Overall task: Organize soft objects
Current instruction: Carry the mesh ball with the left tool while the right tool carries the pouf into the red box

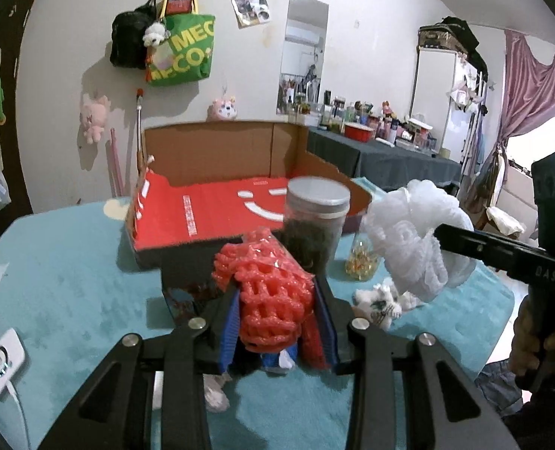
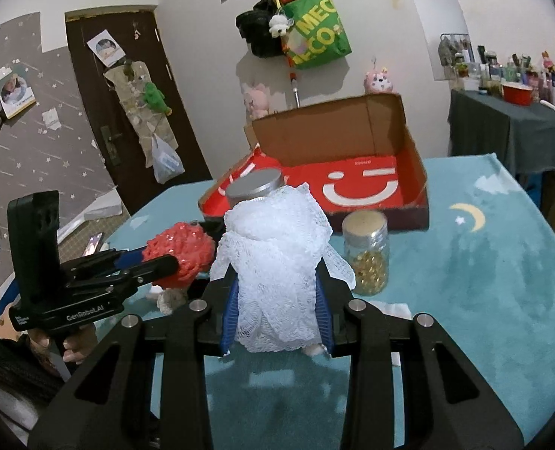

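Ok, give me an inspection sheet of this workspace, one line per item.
Surface: teal blanket with moon print.
Job's things: red foam net in left claw; white mesh pouf in right claw; open red cardboard box behind, nothing in it.
Clutter: grey-lidded jar, jar of yellow capsules, small plush toy.
Grippers: both claws closed on their items.
Cables: white charger with cord at blanket edge.
Surroundings: green tote bag on wall, cluttered side table, dark door.

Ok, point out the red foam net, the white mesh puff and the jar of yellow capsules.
red foam net (image 1: 273, 296), left wrist view, middle of its lattice
white mesh puff (image 2: 277, 262), right wrist view, its front folds
jar of yellow capsules (image 2: 367, 258), right wrist view, glass body
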The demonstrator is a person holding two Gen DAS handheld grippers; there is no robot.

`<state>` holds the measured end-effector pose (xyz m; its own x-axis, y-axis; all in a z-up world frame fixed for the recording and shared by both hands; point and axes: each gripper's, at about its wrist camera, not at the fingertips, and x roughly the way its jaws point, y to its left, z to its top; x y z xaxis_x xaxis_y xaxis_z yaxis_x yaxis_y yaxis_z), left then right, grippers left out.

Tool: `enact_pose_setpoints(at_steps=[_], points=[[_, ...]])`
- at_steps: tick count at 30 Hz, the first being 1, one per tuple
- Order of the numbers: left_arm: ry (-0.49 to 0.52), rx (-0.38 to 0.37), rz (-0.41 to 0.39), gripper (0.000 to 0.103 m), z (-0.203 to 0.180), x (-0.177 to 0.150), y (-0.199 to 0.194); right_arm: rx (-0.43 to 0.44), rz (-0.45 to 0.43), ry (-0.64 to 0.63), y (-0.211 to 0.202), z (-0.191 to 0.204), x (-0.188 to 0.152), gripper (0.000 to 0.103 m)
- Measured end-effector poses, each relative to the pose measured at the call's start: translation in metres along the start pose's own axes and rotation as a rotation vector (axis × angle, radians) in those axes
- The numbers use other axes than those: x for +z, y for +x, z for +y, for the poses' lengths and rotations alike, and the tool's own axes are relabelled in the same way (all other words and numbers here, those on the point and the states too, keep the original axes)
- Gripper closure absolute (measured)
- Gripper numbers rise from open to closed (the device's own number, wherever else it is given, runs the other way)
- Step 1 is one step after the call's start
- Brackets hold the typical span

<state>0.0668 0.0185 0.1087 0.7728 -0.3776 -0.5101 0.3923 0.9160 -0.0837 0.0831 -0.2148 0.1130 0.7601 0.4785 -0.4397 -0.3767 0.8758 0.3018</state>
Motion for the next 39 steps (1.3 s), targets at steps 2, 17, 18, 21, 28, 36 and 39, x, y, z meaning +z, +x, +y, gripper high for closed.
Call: enact_pose_setpoints(at_steps=[2, 17, 18, 21, 28, 36, 39], points=[[0.007, 0.000, -0.017, 0.065, 0.002, 0.007, -0.004, 0.001, -0.018, -0.004, -0.005, 0.000, 0.006, 0.070], [0.140, -0.026, -0.007, 0.064, 0.028, 0.116, 0.034, -0.053, -0.070, -0.214, 0.009, 0.003, 0.120, 0.070], [0.143, -0.026, 0.009, 0.064, 0.031, 0.124, 0.044, -0.063, -0.062, -0.232, 0.017, 0.003, 0.129, 0.070], [0.153, -0.027, 0.068, 0.064, 0.040, 0.143, 0.078, -0.077, -0.012, -0.265, 0.048, 0.000, 0.154, 0.070], [0.173, -0.003, 0.189, 0.064, 0.057, 0.165, 0.161, -0.150, 0.142, -0.295, 0.148, -0.023, 0.194, 0.070], [0.122, -0.006, 0.337, 0.063, 0.082, 0.173, 0.255, -0.231, 0.327, -0.257, 0.262, -0.070, 0.211, 0.070], [0.099, 0.008, 0.387, 0.063, 0.090, 0.169, 0.286, -0.239, 0.368, -0.216, 0.290, -0.084, 0.211, 0.069]])
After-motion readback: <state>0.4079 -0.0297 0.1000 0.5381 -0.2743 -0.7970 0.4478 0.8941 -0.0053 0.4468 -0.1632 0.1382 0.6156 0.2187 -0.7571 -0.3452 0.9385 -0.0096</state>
